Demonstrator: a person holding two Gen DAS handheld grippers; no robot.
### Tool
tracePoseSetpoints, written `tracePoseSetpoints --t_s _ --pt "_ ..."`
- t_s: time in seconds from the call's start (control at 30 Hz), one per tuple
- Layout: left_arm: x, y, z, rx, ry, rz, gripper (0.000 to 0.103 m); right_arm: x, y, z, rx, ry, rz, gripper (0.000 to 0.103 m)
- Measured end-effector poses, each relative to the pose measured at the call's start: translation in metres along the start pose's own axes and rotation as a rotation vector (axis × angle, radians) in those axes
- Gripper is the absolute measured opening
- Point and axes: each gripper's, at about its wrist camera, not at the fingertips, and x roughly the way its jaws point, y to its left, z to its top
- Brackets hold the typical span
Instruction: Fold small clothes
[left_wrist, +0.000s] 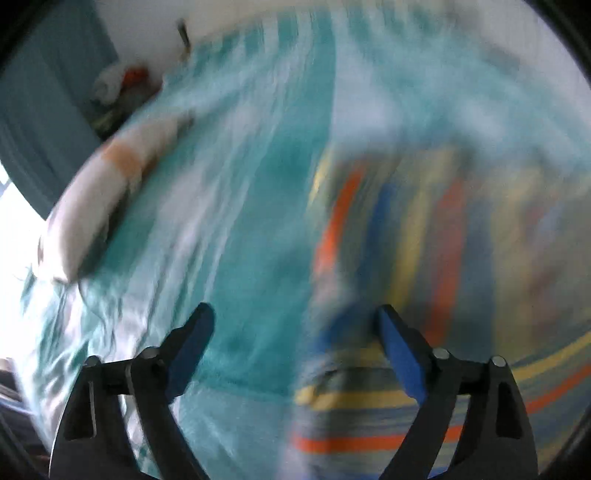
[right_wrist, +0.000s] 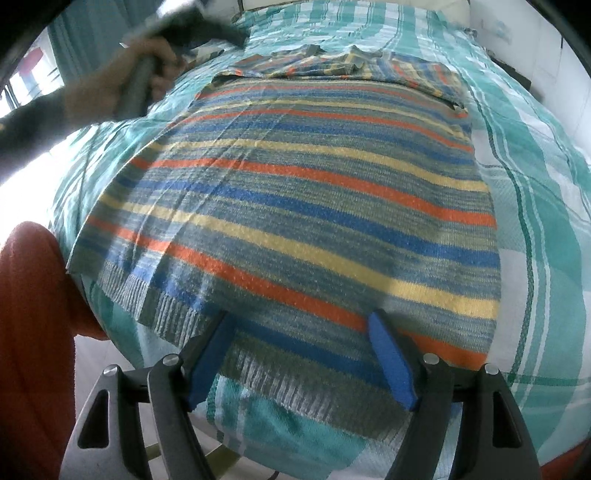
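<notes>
Striped sweater on the bed, both tools open and ready to fold

The striped sweater (right_wrist: 295, 206) lies flat on the bed, on a green and white checked blanket (right_wrist: 535, 184), with its ribbed hem at the near edge and its collar at the far end. The right tool (right_wrist: 301, 325) hangs just over the hem, its 2 blue fingers spread wide with nothing between them. The left tool (left_wrist: 295, 317) is wide open and empty too, over the blanket by the sweater's left side; that view is very blurry. To fold well, I think each tool should pinch 1 corner of the hem, lift both together, and lay the hem evenly up by the collar.
</notes>
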Motion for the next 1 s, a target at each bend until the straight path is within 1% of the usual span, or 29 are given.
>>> tracePoseSetpoints --t_s 0.03,0.07,0.1,0.13,0.2,0.23,0.27,0.3,0.33,0.37,0.4,0.43,0.47,0.5,0.53,0.57,0.6,0.63,0.7,0.77,0.8,0.87,0.9,0.97,1.0 --pt "-0.004 0.006 -0.007 -0.008 -0.050 -0.023 0.089 -0.004 -0.002 0.003 0.019 0.016 0.014 0.074" --pt "-0.011 0.011 -0.011 -0.024 -0.080 -0.020 0.095 -0.010 -0.005 0.006 0.041 0.028 0.032 0.072" --pt "-0.021 0.016 -0.016 -0.040 -0.091 -0.012 0.096 -0.020 -0.008 0.010 0.068 0.031 0.064 0.069" --pt "-0.032 0.020 -0.020 -0.048 -0.111 -0.029 0.095 -0.037 -0.011 0.019 0.094 0.024 0.110 0.069" --pt "-0.060 0.026 -0.030 -0.052 -0.174 -0.070 0.095 -0.062 -0.009 0.039 0.098 -0.002 0.169 0.069" --pt "-0.072 0.026 -0.036 -0.053 -0.202 -0.091 0.095 -0.076 -0.006 0.055 0.099 -0.030 0.210 0.069" --pt "-0.086 0.025 -0.045 -0.057 -0.220 -0.128 0.095 -0.088 -0.004 0.078 0.102 -0.067 0.252 0.069" --pt "-0.096 0.027 -0.055 -0.065 -0.219 -0.156 0.095 -0.093 -0.003 0.094 0.112 -0.089 0.273 0.069" --pt "-0.102 0.026 -0.064 -0.079 -0.210 -0.191 0.096 -0.091 -0.005 0.121 0.147 -0.125 0.307 0.069" --pt "-0.105 0.024 -0.077 -0.102 -0.192 -0.250 0.096 -0.084 -0.009 0.137 0.183 -0.144 0.339 0.069" --pt "-0.098 0.019 -0.080 -0.113 -0.172 -0.293 0.096 -0.073 -0.016 0.155 0.232 -0.153 0.358 0.069" --pt "-0.095 0.017 -0.095 -0.125 -0.145 -0.321 0.096 -0.052 -0.029 0.176 0.311 -0.158 0.391 0.067" --pt "-0.089 0.014 -0.107 -0.131 -0.121 -0.324 0.096 -0.031 -0.043 0.191 0.390 -0.165 0.439 0.063" --pt "-0.087 0.013 -0.120 -0.134 -0.100 -0.321 0.096 -0.012 -0.055 0.204 0.452 -0.164 0.463 0.053" --pt "-0.081 0.013 -0.131 -0.143 -0.079 -0.315 0.096 0.014 -0.071 0.218 0.543 -0.137 0.459 0.049" --pt "-0.076 0.014 -0.141 -0.156 -0.081 -0.315 0.096 0.034 -0.084 0.228 0.613 -0.114 0.457 0.048" --pt "-0.078 0.015 -0.149 -0.162 -0.116 -0.320 0.096 0.048 -0.093 0.237 0.660 -0.108 0.467 0.044" --pt "-0.080 0.015 -0.151 -0.155 -0.132 -0.319 0.096 0.064 -0.101 0.246 0.696 -0.087 0.460 0.041" --pt "-0.081 0.013 -0.146 -0.142 -0.120 -0.316 0.097 0.079 -0.106 0.254 0.725 -0.060 0.441 0.041" --pt "-0.078 0.012 -0.145 -0.147 -0.121 -0.323 0.098 0.097 -0.108 0.259 0.777 -0.013 0.429 0.039" --pt "-0.078 0.011 -0.144 -0.149 -0.124 -0.326 0.098 0.104 -0.108 0.259 0.787 -0.002 0.428 0.035" --pt "-0.077 0.013 -0.142 -0.147 -0.127 -0.323 0.098 0.116 -0.109 0.262 0.801 0.009 0.384 0.021" --pt "-0.076 0.013 -0.142 -0.144 -0.128 -0.325 0.098 0.120 -0.109 0.264 0.797 0.011 0.365 0.003" --pt "-0.075 0.014 -0.143 -0.145 -0.130 -0.335 0.099 0.119 -0.108 0.264 0.781 0.003 0.311 0.004" --pt "-0.079 0.018 -0.151 -0.149 -0.132 -0.337 0.099 0.113 -0.111 0.264 0.776 -0.013 0.303 0.004"
